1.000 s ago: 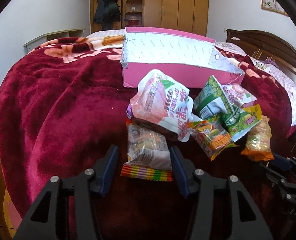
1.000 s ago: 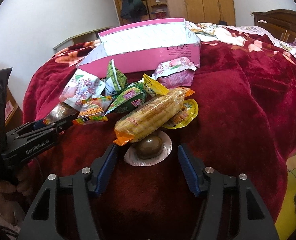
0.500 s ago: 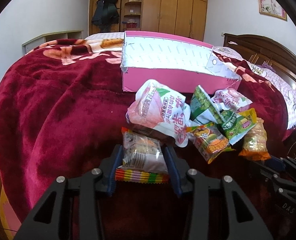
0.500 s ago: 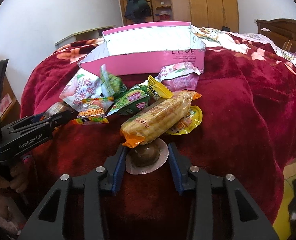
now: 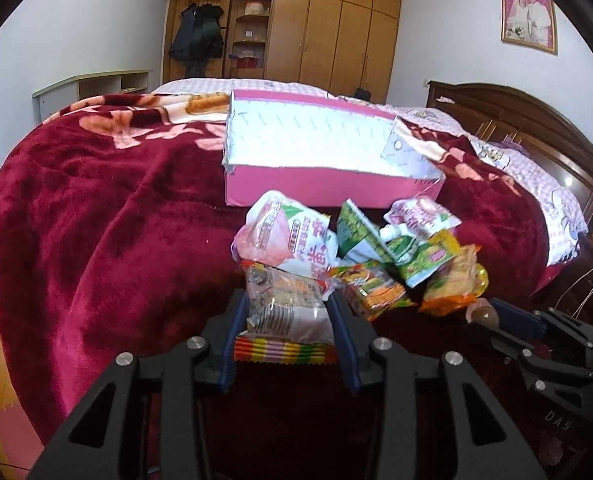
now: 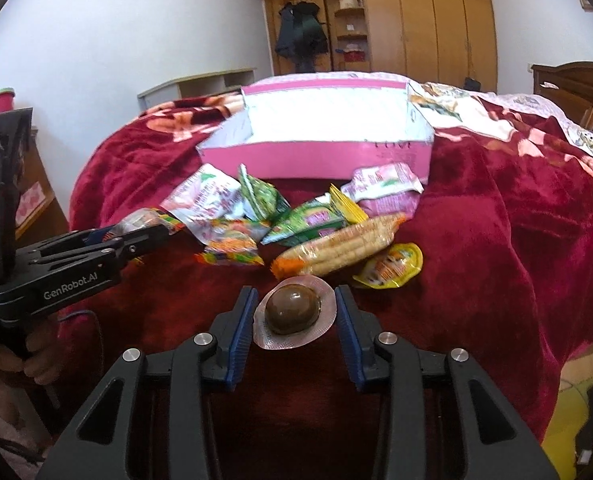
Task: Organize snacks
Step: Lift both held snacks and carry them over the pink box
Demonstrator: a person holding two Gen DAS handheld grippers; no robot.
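My left gripper (image 5: 287,300) is closing on a clear snack packet (image 5: 284,312) with a rainbow-striped end; both blue pads press its sides, and it hangs a little above the red blanket. Between the pads of my right gripper (image 6: 296,294) sits a vacuum-packed brown egg (image 6: 292,314), gripped by its round plastic rim and raised slightly. Behind both lies a pile of snacks: a pink peach bag (image 5: 284,236), green pouches (image 5: 360,236), a packed corn cob (image 6: 344,246) and a yellow jelly cup (image 6: 392,268). An open pink box (image 5: 328,188) stands just beyond the pile.
Everything lies on a bed under a dark red blanket (image 5: 116,220). A wooden headboard (image 5: 536,120) is at the right, wardrobes (image 5: 336,32) along the far wall, and a low white shelf (image 5: 92,88) at the left. A hand (image 6: 36,364) grips the left tool's handle.
Both grippers closed from wide open onto their items, the left on the striped packet, the right on the egg. Both then rose slightly, and the view tipped up toward the room.
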